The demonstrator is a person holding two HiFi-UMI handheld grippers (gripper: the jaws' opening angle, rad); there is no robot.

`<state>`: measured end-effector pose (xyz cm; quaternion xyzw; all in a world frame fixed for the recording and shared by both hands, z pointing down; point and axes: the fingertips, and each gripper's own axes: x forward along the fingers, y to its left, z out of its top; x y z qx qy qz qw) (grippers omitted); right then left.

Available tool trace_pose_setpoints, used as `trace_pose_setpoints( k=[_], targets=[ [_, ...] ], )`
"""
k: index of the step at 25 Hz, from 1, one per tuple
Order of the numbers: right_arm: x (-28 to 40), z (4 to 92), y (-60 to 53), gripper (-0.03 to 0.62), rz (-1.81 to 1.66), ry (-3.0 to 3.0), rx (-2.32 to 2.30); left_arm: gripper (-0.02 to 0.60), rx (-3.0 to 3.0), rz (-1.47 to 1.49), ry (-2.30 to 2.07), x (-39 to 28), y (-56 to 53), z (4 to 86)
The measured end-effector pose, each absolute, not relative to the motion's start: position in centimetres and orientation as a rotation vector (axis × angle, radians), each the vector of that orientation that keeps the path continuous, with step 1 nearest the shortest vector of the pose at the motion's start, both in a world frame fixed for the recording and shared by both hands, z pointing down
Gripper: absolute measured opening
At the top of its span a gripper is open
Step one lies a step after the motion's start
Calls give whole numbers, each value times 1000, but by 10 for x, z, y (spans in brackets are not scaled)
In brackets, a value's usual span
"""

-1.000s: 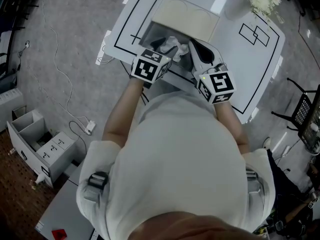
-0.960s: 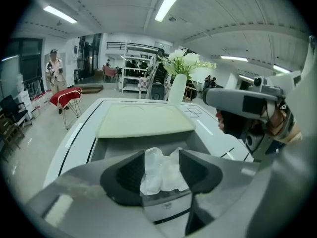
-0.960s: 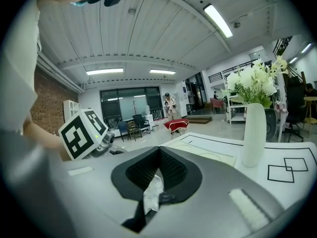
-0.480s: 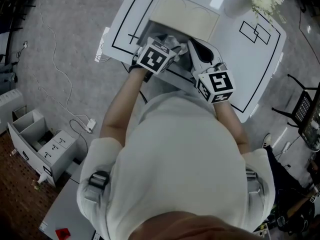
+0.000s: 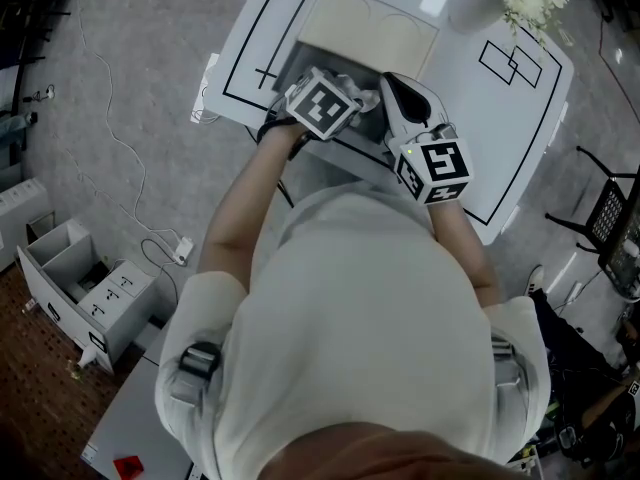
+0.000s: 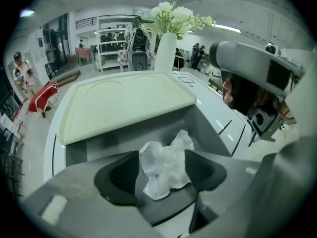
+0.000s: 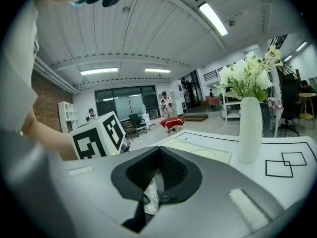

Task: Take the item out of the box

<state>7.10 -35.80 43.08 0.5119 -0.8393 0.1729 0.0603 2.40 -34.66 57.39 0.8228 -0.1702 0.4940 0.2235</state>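
Head view: the box (image 5: 290, 64) is lying open. Left gripper view: the left gripper (image 6: 163, 175), its jaws having just been opening wide, is straddling the crumpled bag (image 6: 166, 157) inside. Right gripper view: the right gripper (image 7: 157, 177) is pinching its edge; tugging risks slipping or tearing.

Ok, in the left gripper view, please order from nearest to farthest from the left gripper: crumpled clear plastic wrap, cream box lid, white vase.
1. Crumpled clear plastic wrap: between the jaws, which have just been opening.
2. Cream box lid: behind it, centre.
3. White vase: far back, beyond the lid.
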Motion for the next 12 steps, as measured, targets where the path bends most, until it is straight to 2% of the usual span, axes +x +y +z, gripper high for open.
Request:
trace_pose_setpoints(
  k=[5, 12],
  targets=[
    [73, 432, -358, 0, 522, -2536, 1555, 278, 2274, 1423, -464, 24, -345, 578],
    [73, 430, -355, 2, 518, -2538, 1558, 188, 2308, 1466, -500, 20, -348, 579]
  ],
)
